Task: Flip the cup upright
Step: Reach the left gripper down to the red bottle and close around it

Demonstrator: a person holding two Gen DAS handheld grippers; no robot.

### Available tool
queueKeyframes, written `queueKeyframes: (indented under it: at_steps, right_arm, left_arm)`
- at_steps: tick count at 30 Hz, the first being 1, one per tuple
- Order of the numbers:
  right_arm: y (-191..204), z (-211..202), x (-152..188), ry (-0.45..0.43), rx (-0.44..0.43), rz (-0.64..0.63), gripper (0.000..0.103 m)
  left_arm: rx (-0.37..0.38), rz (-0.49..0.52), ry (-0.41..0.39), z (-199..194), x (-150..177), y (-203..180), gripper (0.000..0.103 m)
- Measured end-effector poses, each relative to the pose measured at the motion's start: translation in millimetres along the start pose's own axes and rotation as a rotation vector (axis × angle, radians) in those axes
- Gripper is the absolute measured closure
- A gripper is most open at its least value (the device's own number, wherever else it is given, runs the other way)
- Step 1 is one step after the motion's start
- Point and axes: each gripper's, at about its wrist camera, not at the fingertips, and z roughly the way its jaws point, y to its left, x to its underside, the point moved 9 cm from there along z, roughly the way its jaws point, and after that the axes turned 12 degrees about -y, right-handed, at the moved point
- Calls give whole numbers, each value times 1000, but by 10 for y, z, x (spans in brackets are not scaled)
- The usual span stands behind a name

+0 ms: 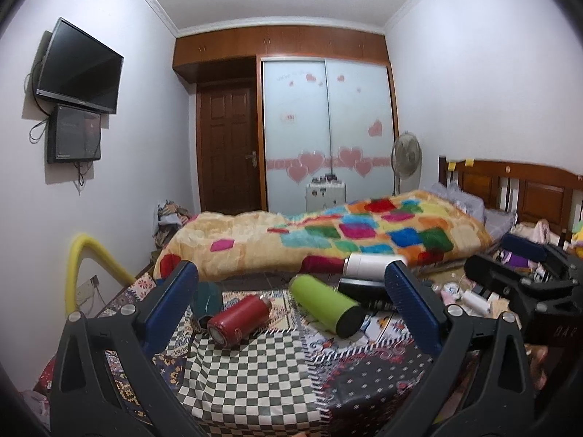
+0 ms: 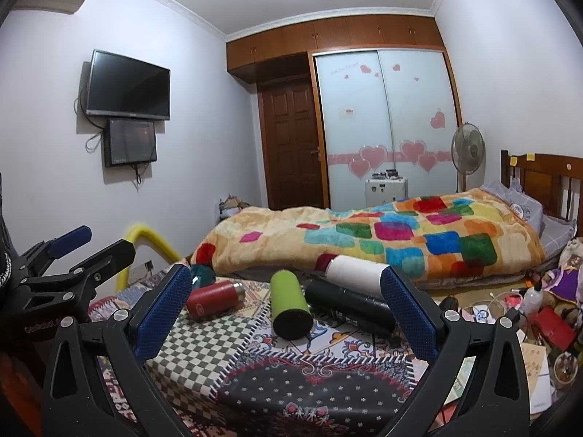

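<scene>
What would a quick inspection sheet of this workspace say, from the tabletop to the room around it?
Surface: patterned cloth covers the table, checkered patch in front.
Job's things: red cup, green cup, black cup and white cup all lie on their sides; none upright yet.
Clutter: teal object behind the red cup; small bottles and papers at right.
Grippers: left gripper and right gripper both open, holding nothing, short of the cups.
Cables: wires hang below the wall TV; a white cable lies among the clutter at right.
Surroundings: bed with colourful blanket, wardrobe, standing fan, brown door.
</scene>
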Motion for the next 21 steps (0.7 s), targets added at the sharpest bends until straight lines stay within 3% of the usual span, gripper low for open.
queueKeyframes:
  at_steps: [6, 9, 15, 21]
  right_arm:
    - [-165, 222, 198, 53, 27, 1, 0]
    - [-254, 353, 302, 82, 40, 0, 0]
    - [-343, 588, 513, 139, 41, 0, 0]
    - [-355, 758, 696, 187, 25, -2, 0]
  left_arm:
    - [6, 57, 155, 515, 428, 137, 1]
    - [33, 88, 259, 854, 693, 224, 16]
    - [75, 107, 463, 1473, 1224, 477, 28]
    - [102, 108, 645, 1962, 1627, 731, 29]
